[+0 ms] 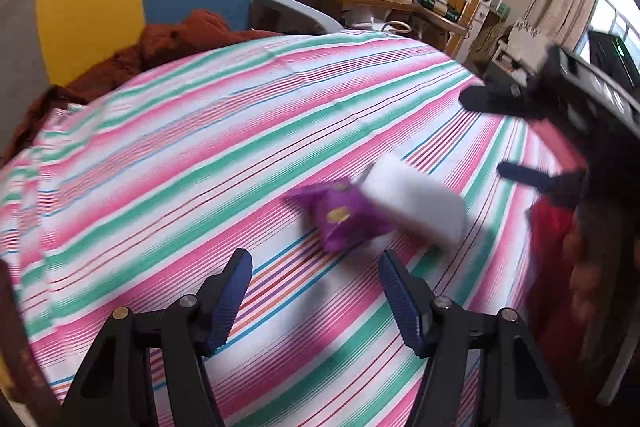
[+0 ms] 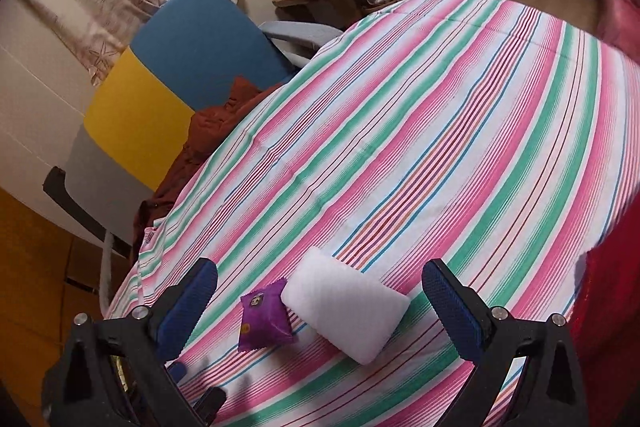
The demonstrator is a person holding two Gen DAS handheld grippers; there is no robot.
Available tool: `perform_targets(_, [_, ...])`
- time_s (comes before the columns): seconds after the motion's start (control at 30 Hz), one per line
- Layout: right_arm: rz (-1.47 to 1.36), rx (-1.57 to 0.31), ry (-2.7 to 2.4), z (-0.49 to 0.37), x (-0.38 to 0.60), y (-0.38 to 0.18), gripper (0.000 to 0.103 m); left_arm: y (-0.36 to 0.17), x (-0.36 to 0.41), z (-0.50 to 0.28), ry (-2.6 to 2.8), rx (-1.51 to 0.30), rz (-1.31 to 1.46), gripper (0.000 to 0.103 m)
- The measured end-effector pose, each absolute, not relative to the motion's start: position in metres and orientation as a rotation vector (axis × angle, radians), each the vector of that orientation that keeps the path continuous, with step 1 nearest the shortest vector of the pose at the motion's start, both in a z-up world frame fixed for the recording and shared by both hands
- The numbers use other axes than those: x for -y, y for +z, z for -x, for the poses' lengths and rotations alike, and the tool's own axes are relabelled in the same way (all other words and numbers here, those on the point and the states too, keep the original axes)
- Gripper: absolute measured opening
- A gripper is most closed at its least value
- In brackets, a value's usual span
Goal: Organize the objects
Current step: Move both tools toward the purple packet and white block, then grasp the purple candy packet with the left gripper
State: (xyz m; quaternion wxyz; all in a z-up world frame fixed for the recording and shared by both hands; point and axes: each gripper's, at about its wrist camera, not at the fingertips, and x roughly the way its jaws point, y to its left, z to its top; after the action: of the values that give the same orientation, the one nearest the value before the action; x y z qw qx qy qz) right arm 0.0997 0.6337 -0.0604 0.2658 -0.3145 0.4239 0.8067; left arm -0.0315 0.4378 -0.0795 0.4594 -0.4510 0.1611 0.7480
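Hovering left gripper [image 1: 314,277] half-open, empty, near purple packet [image 1: 346,215]

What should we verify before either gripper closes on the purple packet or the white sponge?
1. Left gripper empty, jaws apart: ok.
2. Right gripper empty, jaws wide: ok.
3. Purple packet and white sponge separated: not ok, they touch.
4. Both items flat on striped cloth: ok.
5. Left view sharp enough to aim: not ok, blurred.
6. Grippers clear of each other: cannot tell.
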Motion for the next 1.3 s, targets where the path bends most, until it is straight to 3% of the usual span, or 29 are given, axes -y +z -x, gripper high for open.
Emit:
perform_targets(0.3, [0.852, -1.176, 2.173, -0.1, -0.636, -0.064, 0.103, -0.104, -0.502, 0.043, 1.813, -0.477, 1.167, 0.065])
perform_targets(0.37, [0.859, -1.177, 2.174, -0.099, -0.636, -0.064, 0.103, -0.117, -0.509, 0.049, 1.811, -0.514, 1.206, 0.046])
perform_targets(0.47, [0.869, -1.171, 2.175, -0.098, -0.636, -0.065, 0.103, -0.119, -0.501, 0.051, 1.82, -0.528, 1.177, 0.043])
perform_targets(0.73, [0.942, -1.178, 2.175, -0.089, -0.635, -0.073, 0.103, -0.119, -0.432, 0.038, 1.892, -0.541, 1.104, 0.043])
perform_targets(1.0, [1.089, -1.096, 2.145, -0.073, -0.628, -0.085, 0.103, -0.12, -0.356, 0.021, 1.961, -0.426, 1.04, 0.043])
perform_targets(1.3, [1.189, -0.958, 2.066, -0.061, -0.628, -0.096, 0.103, -0.122, -0.347, 0.02, 1.967, -0.391, 1.003, 0.045])
